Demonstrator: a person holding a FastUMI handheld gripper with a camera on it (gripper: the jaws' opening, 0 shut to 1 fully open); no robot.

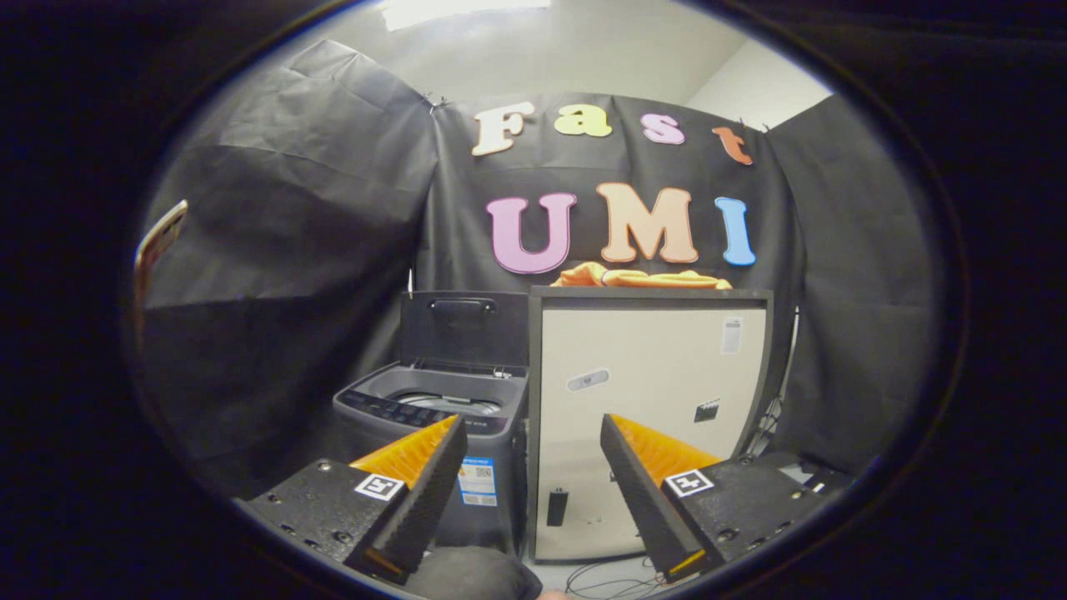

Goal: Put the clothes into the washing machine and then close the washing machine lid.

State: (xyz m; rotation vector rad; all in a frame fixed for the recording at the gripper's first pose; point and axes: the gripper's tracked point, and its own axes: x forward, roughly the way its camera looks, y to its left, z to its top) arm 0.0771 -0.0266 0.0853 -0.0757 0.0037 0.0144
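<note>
Held well back from everything, the gripper point(530, 433) had its 2 fingers spread wide apart with nothing between them. Far to the left, against the dark cloth wall point(275, 250), a slim pale object point(158, 242) stood at a tilt; what it was could not be told. Beyond the left finger stood the washing machine point(433, 433), a grey top-loader with its lid point(463, 327) raised upright at the back, so that the open drum point(450, 402) showed beneath it. A label point(477, 482) was stuck on the machine's front. Just beside the machine, on its right and taller than it, stood a pale cabinet point(650, 417) with a dark top, seen beyond the gap between the fingers, with a few small stickers on its front. On the cabinet's top lay the orange clothes point(638, 277) in a loose heap, well apart from the gripper. Cables point(608, 579) lay on the floor at the cabinet's foot.
</note>
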